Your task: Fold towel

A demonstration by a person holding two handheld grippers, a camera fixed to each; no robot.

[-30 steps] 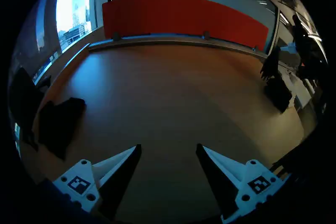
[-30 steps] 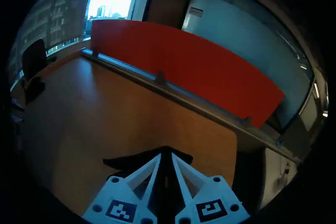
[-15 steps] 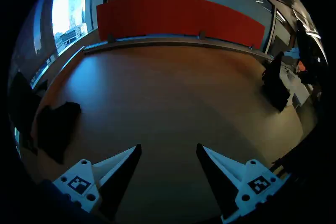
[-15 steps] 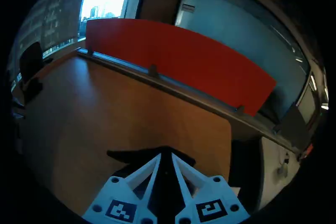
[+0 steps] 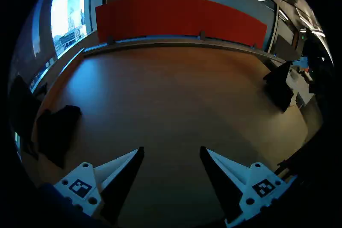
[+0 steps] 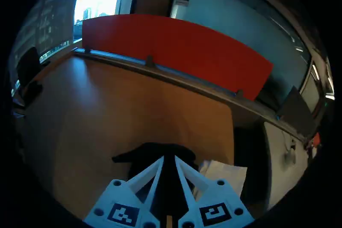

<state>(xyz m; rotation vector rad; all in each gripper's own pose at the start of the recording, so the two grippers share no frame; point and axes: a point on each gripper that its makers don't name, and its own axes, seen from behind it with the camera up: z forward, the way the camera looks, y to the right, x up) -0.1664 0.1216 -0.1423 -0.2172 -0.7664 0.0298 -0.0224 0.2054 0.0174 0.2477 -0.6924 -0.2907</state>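
Two dark towels [image 5: 57, 127] [image 5: 280, 87], one table [image 5: 171, 91], one red divider [image 5: 179, 16].

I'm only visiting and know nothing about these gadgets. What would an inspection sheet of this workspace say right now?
Surface: orange-brown wooden desk.
Job's things: dark towel, bunched at the tips of the right gripper.
Clutter: another dark cloth near the desk's edge; a pale sheet-like thing, unclear what.
Grippers: left gripper open over the desk, holding nothing; right gripper shut on the dark towel.
Cables: nothing seen.
Surroundings: red divider panel behind the desk; window with buildings outside.
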